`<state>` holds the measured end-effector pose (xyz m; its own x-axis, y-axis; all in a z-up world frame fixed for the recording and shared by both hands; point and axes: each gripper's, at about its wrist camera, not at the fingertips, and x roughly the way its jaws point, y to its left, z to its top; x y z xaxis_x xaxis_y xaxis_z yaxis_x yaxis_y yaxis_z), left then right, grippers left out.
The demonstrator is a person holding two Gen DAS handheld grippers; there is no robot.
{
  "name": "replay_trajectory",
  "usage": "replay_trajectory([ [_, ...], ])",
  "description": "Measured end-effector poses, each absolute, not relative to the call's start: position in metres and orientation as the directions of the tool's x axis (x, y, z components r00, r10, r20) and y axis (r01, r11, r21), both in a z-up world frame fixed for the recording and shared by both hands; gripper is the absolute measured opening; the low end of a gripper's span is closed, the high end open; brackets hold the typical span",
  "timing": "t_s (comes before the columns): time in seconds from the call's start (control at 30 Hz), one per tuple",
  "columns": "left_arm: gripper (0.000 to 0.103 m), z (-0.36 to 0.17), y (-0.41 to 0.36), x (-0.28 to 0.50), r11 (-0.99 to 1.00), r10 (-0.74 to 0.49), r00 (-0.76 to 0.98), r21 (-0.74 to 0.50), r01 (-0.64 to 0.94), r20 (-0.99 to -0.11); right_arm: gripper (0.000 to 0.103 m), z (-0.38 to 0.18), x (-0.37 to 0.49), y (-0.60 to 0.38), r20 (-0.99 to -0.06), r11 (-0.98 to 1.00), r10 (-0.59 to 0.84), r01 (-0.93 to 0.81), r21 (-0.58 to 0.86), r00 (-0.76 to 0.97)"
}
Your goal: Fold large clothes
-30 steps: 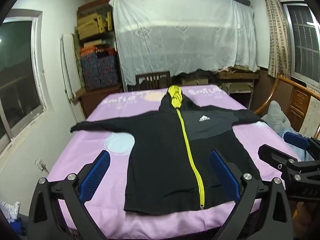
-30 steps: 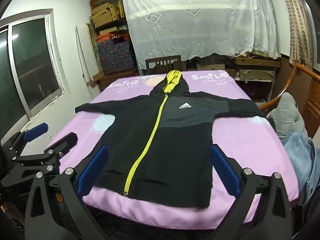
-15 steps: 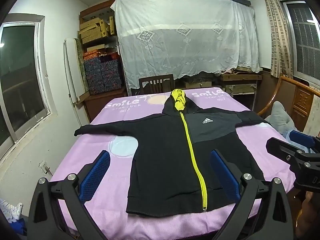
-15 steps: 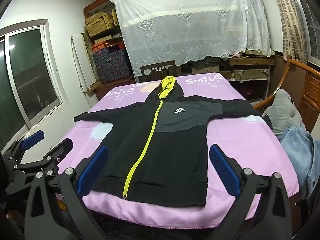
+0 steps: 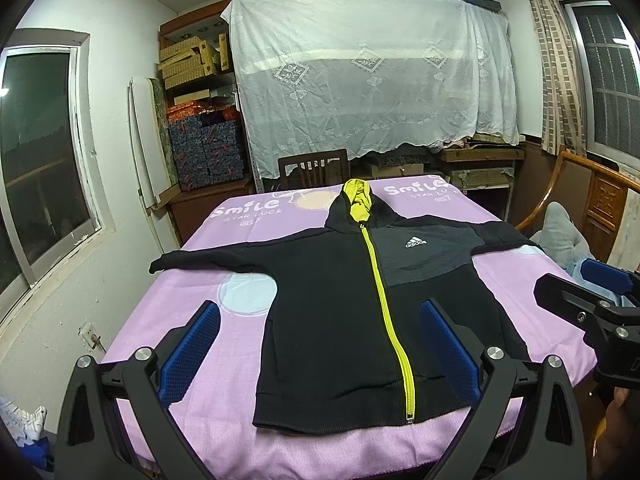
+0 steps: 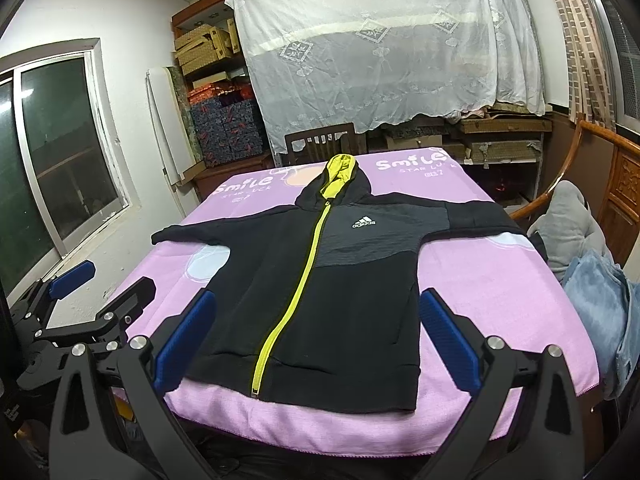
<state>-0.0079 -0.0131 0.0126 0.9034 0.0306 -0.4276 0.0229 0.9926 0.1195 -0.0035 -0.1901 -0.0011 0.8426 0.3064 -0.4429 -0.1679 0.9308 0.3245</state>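
A black hooded jacket [image 5: 328,300] with a yellow zip and yellow hood lining lies flat, front up, on the purple-covered table [image 5: 192,280], sleeves spread to both sides. Its hem faces me at the near edge. My left gripper [image 5: 320,348] hovers open over the near left part of the hem, holding nothing. The right gripper [image 6: 316,342] is also open and empty, above the near edge in front of the jacket [image 6: 360,300]. Each gripper shows in the other's view: the right one [image 5: 592,304] at the table's right side, the left one [image 6: 84,308] off the table's left edge.
A wooden chair [image 5: 314,166] stands at the table's far end, before shelves under a white lace sheet [image 5: 368,80]. A wooden armchair [image 6: 592,148] with grey and blue clothes [image 6: 600,296] sits close on the right. A window and wall run along the left.
Both grippers drifted a little and the views tilted slightly upward. Both stayed open. The jacket has not moved.
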Motion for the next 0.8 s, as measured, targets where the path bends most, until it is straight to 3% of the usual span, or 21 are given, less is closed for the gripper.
replay_trajectory([
  [0.8,0.1,0.009,-0.0105,-0.0151,0.992,0.029,0.902,0.121,0.026,-0.43,0.099,0.0023,-0.005,-0.1834,-0.45,0.93,0.308,-0.165,0.329,0.838],
])
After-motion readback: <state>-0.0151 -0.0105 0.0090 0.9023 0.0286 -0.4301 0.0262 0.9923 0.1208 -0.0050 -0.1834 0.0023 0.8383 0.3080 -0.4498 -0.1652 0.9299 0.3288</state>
